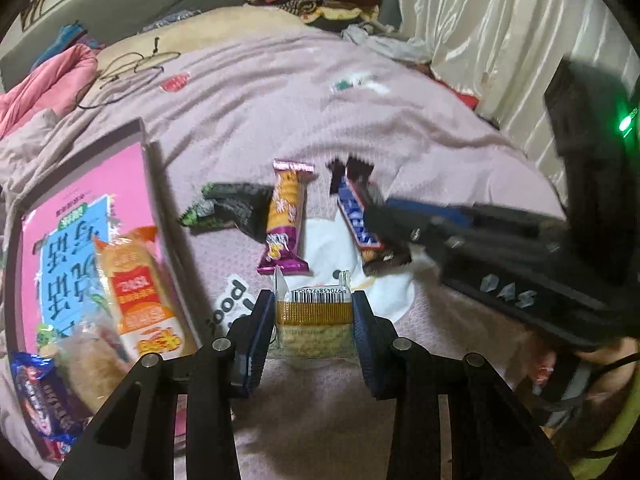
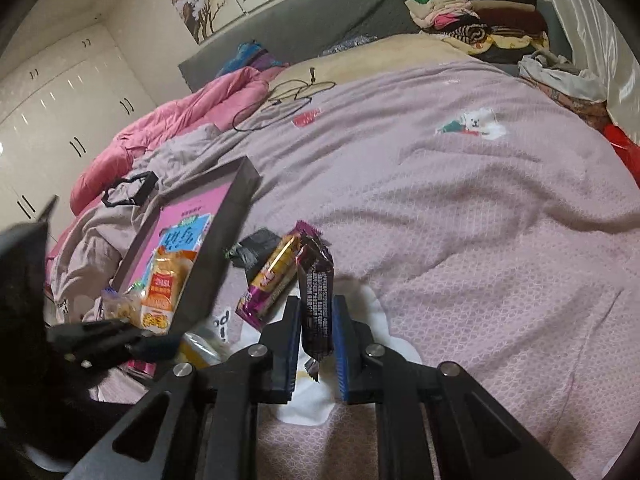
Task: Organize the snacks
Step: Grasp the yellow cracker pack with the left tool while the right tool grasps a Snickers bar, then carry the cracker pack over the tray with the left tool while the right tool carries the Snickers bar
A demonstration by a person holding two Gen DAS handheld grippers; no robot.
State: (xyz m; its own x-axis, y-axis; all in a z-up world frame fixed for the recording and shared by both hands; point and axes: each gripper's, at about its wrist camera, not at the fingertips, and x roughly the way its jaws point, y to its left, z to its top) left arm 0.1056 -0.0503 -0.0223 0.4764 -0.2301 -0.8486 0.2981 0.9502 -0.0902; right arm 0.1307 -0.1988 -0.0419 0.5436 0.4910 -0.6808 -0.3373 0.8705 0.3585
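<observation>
You were mid-pickup: your left gripper (image 1: 313,312) held the yellow barcoded snack (image 1: 314,308) between its jaws, your right gripper (image 2: 317,334) pinched the dark bar (image 2: 317,300), and both next needed carrying left to the pink-lined tray (image 1: 156,184).

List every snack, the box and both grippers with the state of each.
left gripper: shut on barcode snack
right gripper: shut on dark bar
purple biscuit pack: lying on the bedspread, loose
black-green packet: lying loose
box: open, holding the orange pack
</observation>
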